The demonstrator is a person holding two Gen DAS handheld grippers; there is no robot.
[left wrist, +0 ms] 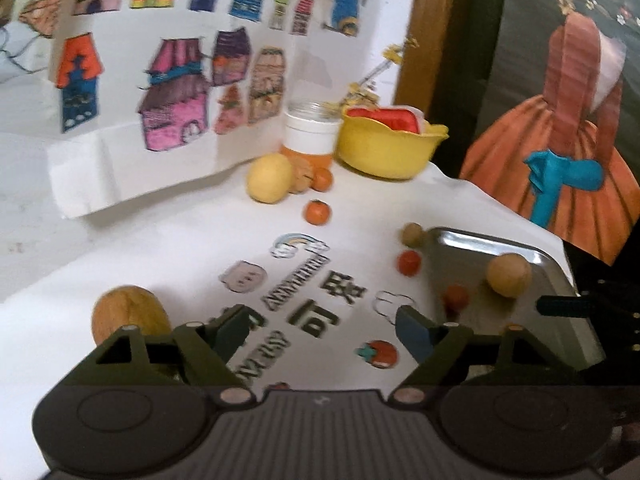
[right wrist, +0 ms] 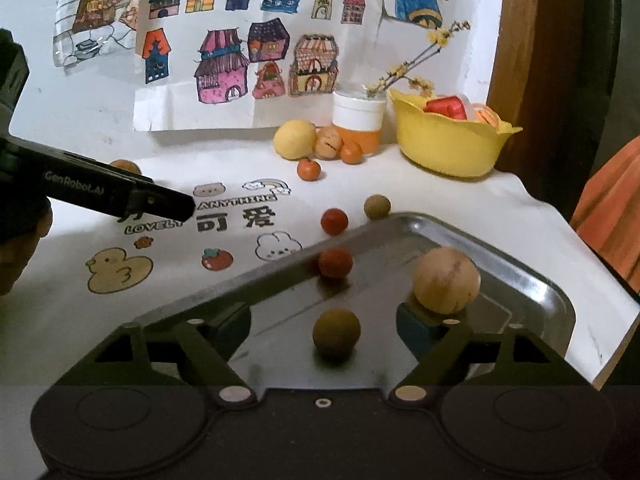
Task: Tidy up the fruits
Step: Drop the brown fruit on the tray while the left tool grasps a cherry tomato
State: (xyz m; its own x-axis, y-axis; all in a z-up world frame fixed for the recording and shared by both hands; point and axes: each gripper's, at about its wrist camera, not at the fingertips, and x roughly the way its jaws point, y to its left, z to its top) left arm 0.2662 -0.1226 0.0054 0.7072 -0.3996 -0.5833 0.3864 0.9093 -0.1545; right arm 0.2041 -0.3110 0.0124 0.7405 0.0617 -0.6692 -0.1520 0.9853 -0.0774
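Three fruits lie in the metal tray: a brown ball nearest, between the jaws of the right tongs but not pressed by them, a tan one just beyond the right jaw, and a red one by the tray's left rim. Both tongs stand open and hold nothing; the left tongs hang over the printed cloth on the desk, a tan fruit just left of them. That fruit looks the closest pick: I would centre it between the jaws and squeeze gently, since round things roll. Farther off wait a red ball, an olive ball, small oranges, a walnut and a yellow fruit near the yellow bowl.
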